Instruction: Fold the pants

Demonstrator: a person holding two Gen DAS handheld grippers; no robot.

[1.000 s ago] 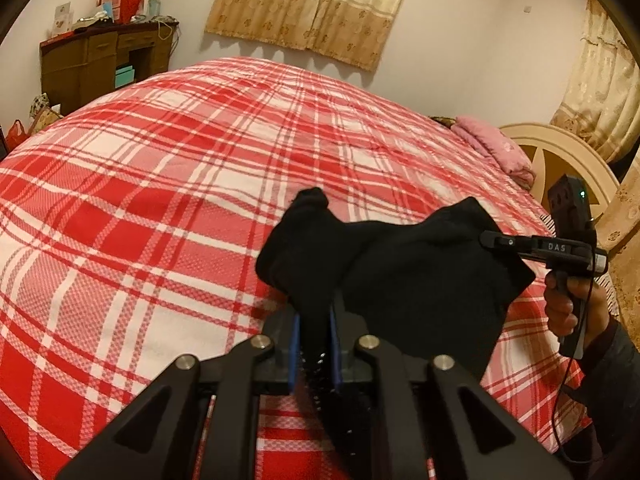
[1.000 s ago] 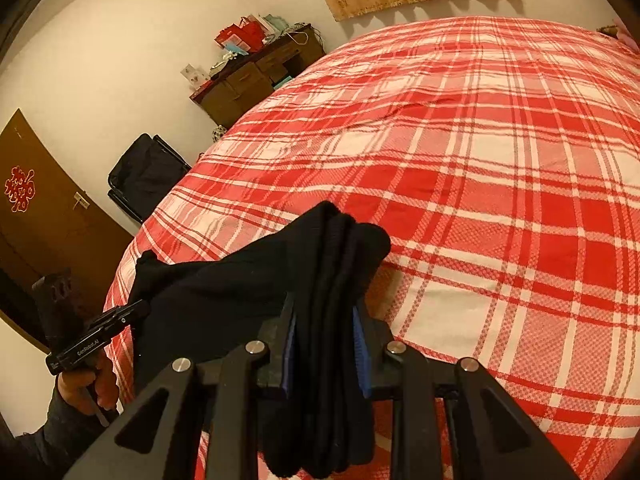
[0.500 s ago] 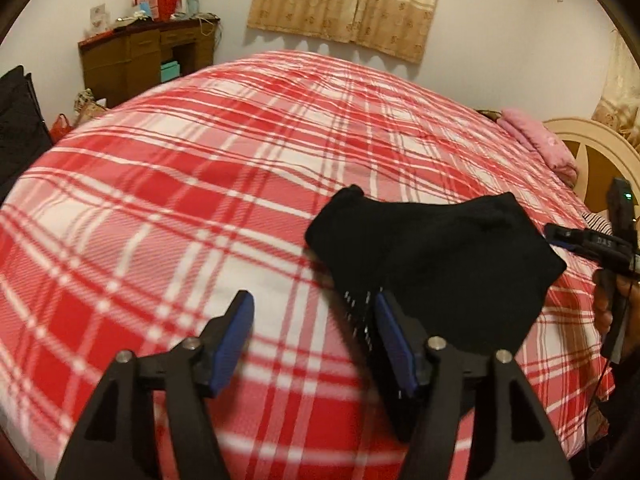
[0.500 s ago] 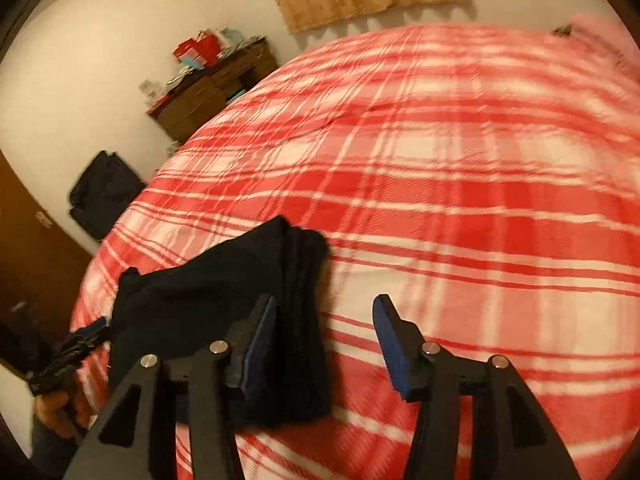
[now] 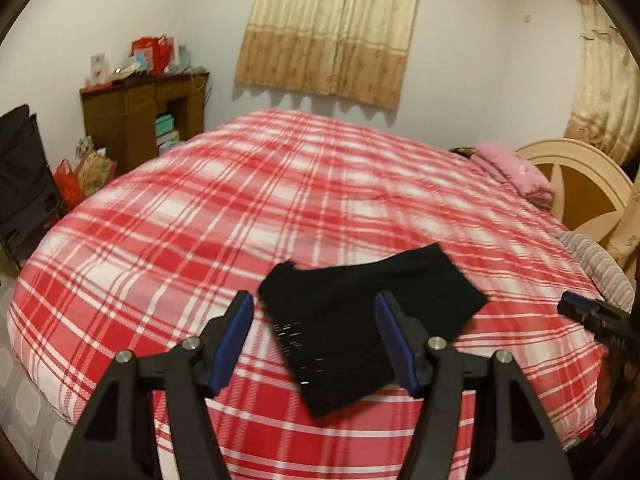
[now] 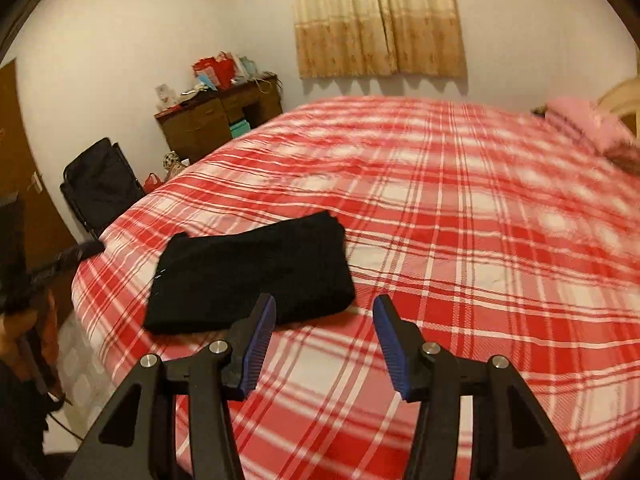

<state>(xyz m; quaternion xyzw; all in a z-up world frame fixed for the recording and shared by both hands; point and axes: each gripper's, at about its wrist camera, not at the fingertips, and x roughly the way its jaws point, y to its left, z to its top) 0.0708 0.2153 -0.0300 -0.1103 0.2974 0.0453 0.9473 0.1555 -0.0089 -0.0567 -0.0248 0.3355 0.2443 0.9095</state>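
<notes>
Pants (image 5: pixel 372 320) lie folded, black, on bedspread (image 5: pixel 240 208).

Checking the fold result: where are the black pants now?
The folded black fabric pants lie flat on the red plaid bedspread, near its front edge, just beyond both views' claws.

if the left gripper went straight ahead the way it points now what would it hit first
Most likely the folded black pants, which lie on the bed right ahead of the open left gripper, between its two fingers. Depth is hard to judge, so it may be above them.
</notes>
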